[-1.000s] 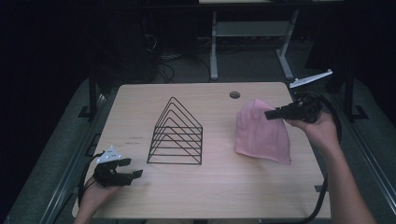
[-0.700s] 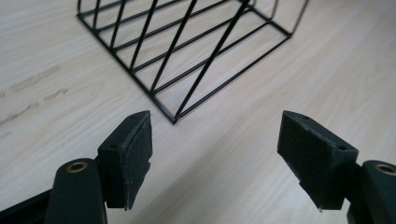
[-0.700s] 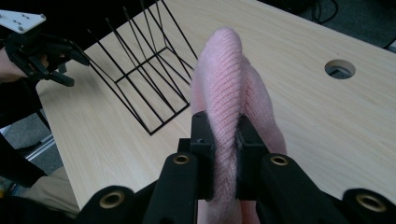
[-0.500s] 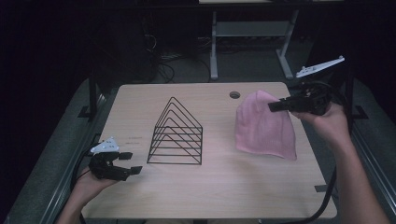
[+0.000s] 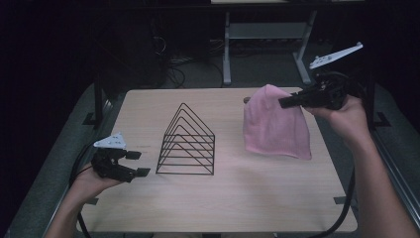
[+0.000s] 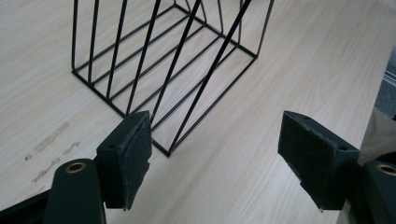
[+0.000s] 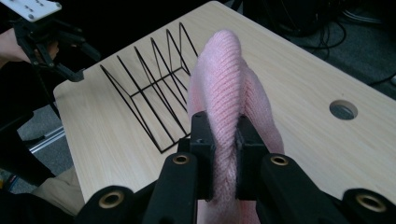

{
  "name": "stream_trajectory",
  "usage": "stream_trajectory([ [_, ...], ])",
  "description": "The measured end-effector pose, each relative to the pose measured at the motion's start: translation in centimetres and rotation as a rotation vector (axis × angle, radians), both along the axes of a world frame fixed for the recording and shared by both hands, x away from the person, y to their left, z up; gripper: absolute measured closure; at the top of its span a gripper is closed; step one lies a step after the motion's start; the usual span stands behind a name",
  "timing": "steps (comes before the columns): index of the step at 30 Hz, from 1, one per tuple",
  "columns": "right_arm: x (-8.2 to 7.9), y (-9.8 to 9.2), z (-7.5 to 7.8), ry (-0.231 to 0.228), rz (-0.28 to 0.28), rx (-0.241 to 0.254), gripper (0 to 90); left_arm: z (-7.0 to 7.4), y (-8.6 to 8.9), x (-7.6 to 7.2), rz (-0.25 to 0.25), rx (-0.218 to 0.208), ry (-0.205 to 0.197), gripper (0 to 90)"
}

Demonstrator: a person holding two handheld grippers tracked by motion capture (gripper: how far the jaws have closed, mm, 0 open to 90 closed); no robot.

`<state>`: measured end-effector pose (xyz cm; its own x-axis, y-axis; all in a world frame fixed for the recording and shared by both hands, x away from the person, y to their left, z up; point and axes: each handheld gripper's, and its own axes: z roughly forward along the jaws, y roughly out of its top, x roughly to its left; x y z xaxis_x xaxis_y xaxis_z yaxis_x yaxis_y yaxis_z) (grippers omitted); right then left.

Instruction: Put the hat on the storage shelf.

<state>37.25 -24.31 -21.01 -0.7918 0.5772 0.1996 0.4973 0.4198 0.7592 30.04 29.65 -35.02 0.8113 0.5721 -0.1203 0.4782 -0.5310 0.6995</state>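
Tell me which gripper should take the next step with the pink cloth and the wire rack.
Right. The right gripper is already shut on the pink knitted cloth, holding it lifted beside the black triangular wire rack. The left gripper is open and empty near the rack's other side, probably better for steadying it.

From the high view you look forward and down over the whole table (image 5: 233, 198), with your forearms entering at the bottom edge and dark floor beyond the far side. Your left gripper view sits low and close, looking along its jaws across the tabletop at the foot of the wire rack (image 6: 163, 70). Your right gripper view looks from the far right side back across the table over the pink cloth (image 7: 229, 107), and shares that same rack (image 7: 149, 88) with the other two views.
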Motion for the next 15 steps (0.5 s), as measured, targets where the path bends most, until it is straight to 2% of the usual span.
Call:
stream_trajectory([
  [3,0.0,0.3,0.5,-0.009,0.004,0.002,80.9,0.4,-0.3,0.2,-0.012,-0.005,-0.001,25.9],
  [6,0.1,1.3,1.7,-0.033,0.024,0.002,80.9,1.2,-0.6,0.4,-0.028,-0.011,-0.003,25.9],
  [9,0.1,1.8,2.3,-0.041,0.036,0.004,80.9,1.8,-0.8,0.7,-0.041,-0.003,-0.009,25.9],
  [15,0.1,3.6,4.0,-0.064,0.067,0.003,80.7,2.9,-1.2,1.1,-0.064,-0.021,-0.002,25.5],
])
